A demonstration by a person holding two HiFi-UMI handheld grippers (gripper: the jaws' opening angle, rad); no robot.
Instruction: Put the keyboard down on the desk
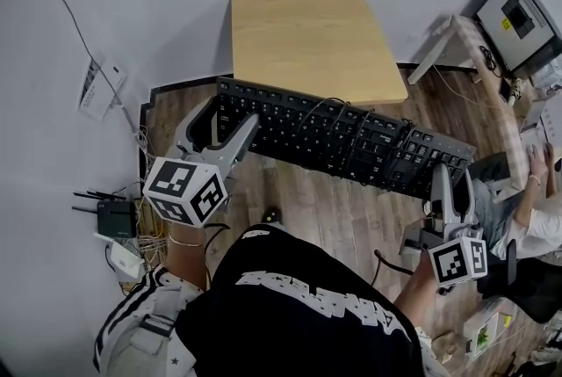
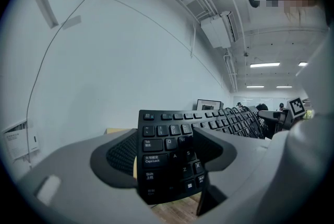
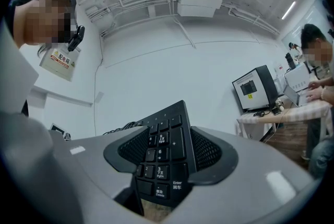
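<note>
In the head view, the black keyboard (image 1: 342, 136) is hanging between the two grippers over the wooden floor (image 1: 325, 208), its far long edge lying along the near edge of the small wooden desk (image 1: 307, 37); contact cannot be told. A coiled cable (image 1: 351, 122) is resting across the keys. The left gripper (image 1: 226, 122) is taking the left end, the right gripper (image 1: 445, 182) the right end.

In the left gripper view, the left gripper (image 2: 166, 151) is pinching the keyboard (image 2: 219, 121) at its Caps Lock end.

In the right gripper view, the right gripper (image 3: 164, 152) is clamping the keyboard (image 3: 167, 118) at the number pad.
</note>
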